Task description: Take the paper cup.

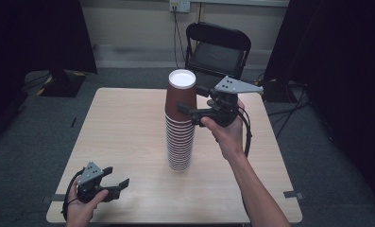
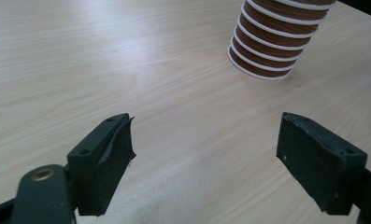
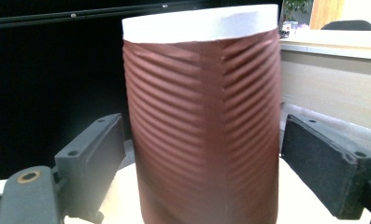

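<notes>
A tall stack of brown ribbed paper cups (image 1: 179, 137) stands upside down in the middle of the table (image 1: 123, 127). The top cup (image 1: 180, 94) has its white base upward. My right gripper (image 1: 187, 109) is level with that top cup (image 3: 204, 121), open, with one jaw on each side and a small gap to the cup's wall. My left gripper (image 1: 115, 182) rests open near the table's front left edge, nothing between its jaws (image 2: 204, 154). The foot of the stack (image 2: 274, 42) lies ahead of it in the left gripper view.
A black folding chair (image 1: 217, 47) stands behind the table's far edge. Dark curtains hang at both sides of the room, and a cable runs down the back wall. Tape marks sit at the table's front corners.
</notes>
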`<action>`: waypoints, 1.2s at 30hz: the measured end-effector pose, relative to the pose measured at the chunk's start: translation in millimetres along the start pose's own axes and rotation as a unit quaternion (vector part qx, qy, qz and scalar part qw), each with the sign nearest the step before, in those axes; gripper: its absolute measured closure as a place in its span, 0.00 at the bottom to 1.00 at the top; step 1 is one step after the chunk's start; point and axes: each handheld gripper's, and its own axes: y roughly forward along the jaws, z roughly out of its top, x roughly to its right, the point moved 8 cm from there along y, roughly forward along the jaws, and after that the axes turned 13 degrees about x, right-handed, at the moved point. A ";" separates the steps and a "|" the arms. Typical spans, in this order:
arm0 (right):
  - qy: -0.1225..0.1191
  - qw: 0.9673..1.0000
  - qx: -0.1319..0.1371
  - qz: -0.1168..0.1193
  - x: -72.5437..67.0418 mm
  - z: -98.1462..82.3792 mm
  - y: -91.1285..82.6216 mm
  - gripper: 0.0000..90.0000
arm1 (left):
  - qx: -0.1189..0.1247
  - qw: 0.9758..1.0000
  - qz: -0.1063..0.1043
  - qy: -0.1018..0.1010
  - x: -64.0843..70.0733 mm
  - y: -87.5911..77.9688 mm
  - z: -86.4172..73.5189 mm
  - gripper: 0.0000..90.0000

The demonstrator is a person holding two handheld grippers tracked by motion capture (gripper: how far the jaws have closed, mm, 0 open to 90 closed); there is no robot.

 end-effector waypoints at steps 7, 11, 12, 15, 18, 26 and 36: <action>-0.004 1.000 -0.012 -0.003 1.3 -4.4 16.6 0.14 | 0.001 1.000 -0.003 -0.001 0.6 -0.2 0.1 0.20; 0.000 1.000 -0.022 0.000 2.8 -12.5 25.6 0.12 | 0.000 1.000 -0.002 0.000 0.9 -0.1 -0.1 0.20; -0.001 1.000 -0.025 -0.001 2.9 -14.2 27.5 0.12 | 0.001 1.000 -0.002 0.000 1.0 -0.2 0.1 0.20; 0.000 1.000 -0.030 -0.001 3.0 -17.0 30.2 0.11 | 0.001 1.000 -0.003 -0.001 0.8 -0.2 0.0 0.20; -0.004 0.999 -0.038 -0.002 3.3 -21.9 33.6 0.11 | 0.001 1.000 -0.002 0.000 -0.1 -1.1 0.4 0.20; -0.016 0.998 -0.051 -0.016 3.0 -29.7 41.3 0.10 | 0.003 1.000 -0.002 -0.002 0.0 0.0 1.2 0.20; -0.028 0.998 -0.052 -0.027 2.2 -30.2 42.0 0.11 | 0.002 1.000 -0.004 -0.002 -0.2 0.5 1.3 0.20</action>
